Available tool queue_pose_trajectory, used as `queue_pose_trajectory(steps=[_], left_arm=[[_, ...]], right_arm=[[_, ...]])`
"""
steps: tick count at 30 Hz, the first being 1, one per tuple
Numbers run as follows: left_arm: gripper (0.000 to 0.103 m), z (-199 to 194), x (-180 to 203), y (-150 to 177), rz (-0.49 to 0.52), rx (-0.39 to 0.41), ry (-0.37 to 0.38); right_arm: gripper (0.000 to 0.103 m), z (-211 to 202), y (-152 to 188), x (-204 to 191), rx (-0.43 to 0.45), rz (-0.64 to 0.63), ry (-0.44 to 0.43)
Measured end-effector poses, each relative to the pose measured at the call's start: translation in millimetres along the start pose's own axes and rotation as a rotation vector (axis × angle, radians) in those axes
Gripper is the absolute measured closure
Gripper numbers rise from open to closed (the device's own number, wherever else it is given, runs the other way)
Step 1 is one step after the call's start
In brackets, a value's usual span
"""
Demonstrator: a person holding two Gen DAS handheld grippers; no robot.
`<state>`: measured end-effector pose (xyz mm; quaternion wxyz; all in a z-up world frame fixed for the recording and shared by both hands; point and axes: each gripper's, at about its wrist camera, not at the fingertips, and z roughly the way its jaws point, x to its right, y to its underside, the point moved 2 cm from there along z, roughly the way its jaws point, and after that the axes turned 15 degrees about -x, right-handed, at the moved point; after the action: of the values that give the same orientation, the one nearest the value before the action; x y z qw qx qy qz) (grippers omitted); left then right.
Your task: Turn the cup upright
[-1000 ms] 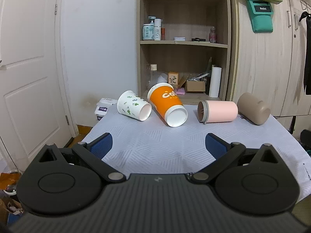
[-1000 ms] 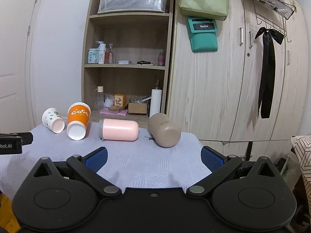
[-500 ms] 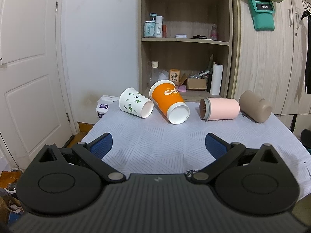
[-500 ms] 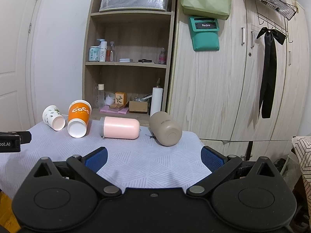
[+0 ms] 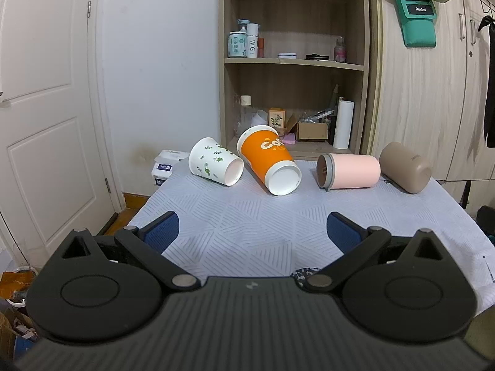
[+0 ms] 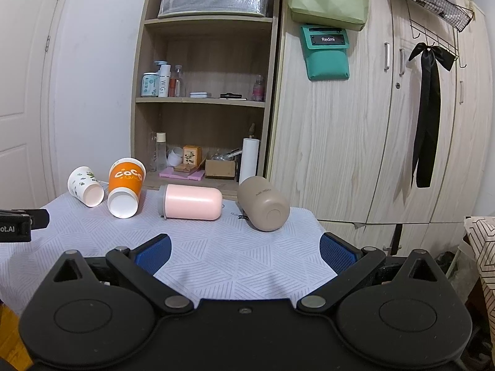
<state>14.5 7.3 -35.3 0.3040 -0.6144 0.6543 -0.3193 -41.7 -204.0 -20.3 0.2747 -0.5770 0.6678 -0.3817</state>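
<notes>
Several cups lie on their sides in a row at the far edge of the table: a white leaf-print paper cup (image 5: 215, 165) (image 6: 85, 186), an orange paper cup (image 5: 269, 164) (image 6: 125, 186), a pink tumbler (image 5: 349, 171) (image 6: 191, 201) and a tan tumbler (image 5: 404, 167) (image 6: 263, 203). My left gripper (image 5: 253, 232) is open and empty, well short of the paper cups. My right gripper (image 6: 244, 253) is open and empty, short of the tumblers. The left gripper's side (image 6: 18, 224) shows at the left edge of the right wrist view.
The table has a pale patterned cloth (image 5: 278, 216). Behind it stand an open wooden shelf unit (image 5: 294, 61) with bottles and boxes, and a wooden wardrobe (image 6: 371, 123). A white door (image 5: 46, 108) is on the left. A tissue pack (image 5: 167, 167) lies beyond the table's far-left corner.
Both wrist views have tilted up and pulled back slightly, so the cups sit a little lower and smaller in frame. The cups have not moved. Both grippers stay open.
</notes>
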Motion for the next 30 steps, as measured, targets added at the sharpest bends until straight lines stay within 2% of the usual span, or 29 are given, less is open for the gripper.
queue_pose_trajectory(steps=[7, 12, 17, 19, 23, 27, 30], left_arm=[[0.000, -1, 1, 2, 0.003, -0.012, 0.016], [0.000, -6, 12, -8, 0.025, -0.039, 0.037], [0.000, 1, 37, -32, 0.080, -0.088, 0.109], [0.000, 9, 52, -44, 0.110, -0.108, 0.142], [0.000, 31, 78, -68, 0.122, -0.155, 0.207], [0.000, 61, 99, -87, 0.092, -0.203, 0.253], [0.000, 86, 111, -98, 0.057, -0.228, 0.268]], right_arm=[[0.000, 1, 0, 0, -0.004, -0.003, -0.002], [0.000, 4, -1, 3, -0.008, -0.003, -0.024], [0.000, 13, -16, 22, 0.006, -0.004, -0.167], [0.000, 26, -28, 33, -0.026, -0.011, -0.229], [0.000, 63, -51, 49, -0.117, -0.070, -0.298], [0.000, 106, -65, 54, -0.209, -0.148, -0.330], [0.000, 136, -72, 62, -0.239, -0.162, -0.320]])
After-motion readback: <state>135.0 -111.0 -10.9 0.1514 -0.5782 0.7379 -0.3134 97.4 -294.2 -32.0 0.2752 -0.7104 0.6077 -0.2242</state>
